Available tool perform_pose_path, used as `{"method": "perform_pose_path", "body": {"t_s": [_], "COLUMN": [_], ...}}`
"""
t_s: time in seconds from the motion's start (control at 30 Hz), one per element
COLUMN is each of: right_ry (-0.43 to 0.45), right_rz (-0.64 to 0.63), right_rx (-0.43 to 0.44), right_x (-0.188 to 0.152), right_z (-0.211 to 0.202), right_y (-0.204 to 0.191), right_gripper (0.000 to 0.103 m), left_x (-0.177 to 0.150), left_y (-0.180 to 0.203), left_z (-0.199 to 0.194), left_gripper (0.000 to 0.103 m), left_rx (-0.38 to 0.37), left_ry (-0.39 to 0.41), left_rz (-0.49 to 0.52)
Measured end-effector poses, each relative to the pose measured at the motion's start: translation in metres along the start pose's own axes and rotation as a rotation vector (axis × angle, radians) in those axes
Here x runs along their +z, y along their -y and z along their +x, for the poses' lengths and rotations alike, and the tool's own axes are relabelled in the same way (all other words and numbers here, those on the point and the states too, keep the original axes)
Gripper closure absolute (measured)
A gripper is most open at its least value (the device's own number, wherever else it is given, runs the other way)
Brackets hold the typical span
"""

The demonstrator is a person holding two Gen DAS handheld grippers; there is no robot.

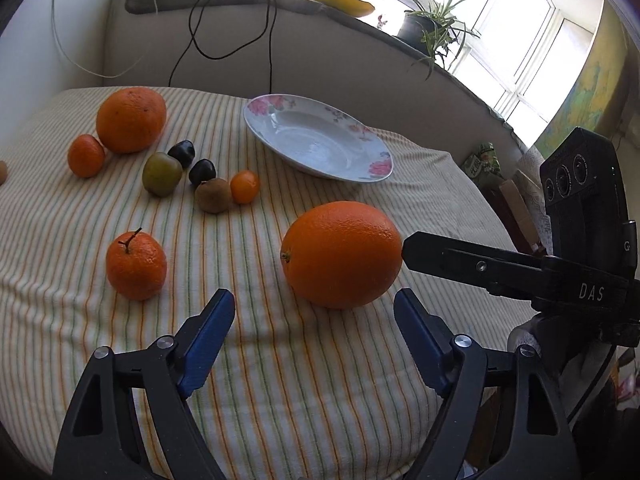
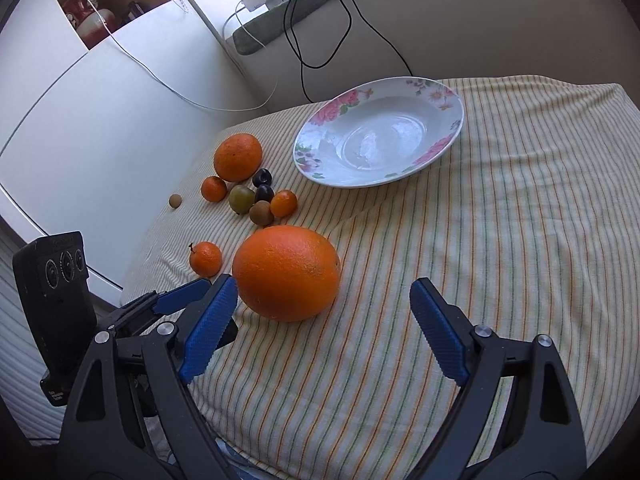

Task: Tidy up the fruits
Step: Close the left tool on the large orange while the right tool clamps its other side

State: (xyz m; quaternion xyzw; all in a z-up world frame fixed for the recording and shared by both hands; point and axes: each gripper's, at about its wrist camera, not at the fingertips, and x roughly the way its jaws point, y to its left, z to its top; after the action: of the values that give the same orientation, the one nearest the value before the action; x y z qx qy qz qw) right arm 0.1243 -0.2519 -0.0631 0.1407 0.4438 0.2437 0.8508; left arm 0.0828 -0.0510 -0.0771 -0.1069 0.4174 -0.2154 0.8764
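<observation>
The big orange (image 2: 286,273) lies low in the frame's centre on the striped cloth (image 2: 500,240), long axis across, just ahead of both empty, spread grippers, the right gripper (image 2: 323,304) seemingly nearer than the left gripper (image 1: 314,312), below the empty plate (image 2: 380,136).

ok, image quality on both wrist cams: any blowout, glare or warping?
Left wrist: window blown out white, strong fisheye bend along the sill, dark vignette corners. Right wrist: glare patches inside the plate, the cloth's stripes curve outward. The near orange is sharp in both views.
</observation>
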Motion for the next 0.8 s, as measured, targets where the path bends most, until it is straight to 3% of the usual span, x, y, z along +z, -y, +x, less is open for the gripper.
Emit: {"method": "perform_pose_path", "body": {"t_s": [0.27, 0.6, 0.8], "right_ry": [-0.073, -0.116, -0.13], "right_rz": [0.021, 0.028, 0.015], "right_rx": [0.089, 0.136, 0.17], "right_x": [0.005, 0.009, 0.008], "right_z": [0.02, 0.032, 0.037], "right_y": [0.001, 0.005, 0.003], "right_gripper": [0.024, 0.027, 0.035], "left_x": [0.003, 0.007, 0.009], "left_y": [-0.003, 0.0, 0.007], "left_z": [0.01, 0.02, 0.025], "left_gripper": [0.026, 0.033, 0.036], "left_rx": [-0.008, -0.039, -0.026], "left_ry": [-0.022, -0.039, -0.044], "left_rz": [0.003, 0.02, 0.045]}}
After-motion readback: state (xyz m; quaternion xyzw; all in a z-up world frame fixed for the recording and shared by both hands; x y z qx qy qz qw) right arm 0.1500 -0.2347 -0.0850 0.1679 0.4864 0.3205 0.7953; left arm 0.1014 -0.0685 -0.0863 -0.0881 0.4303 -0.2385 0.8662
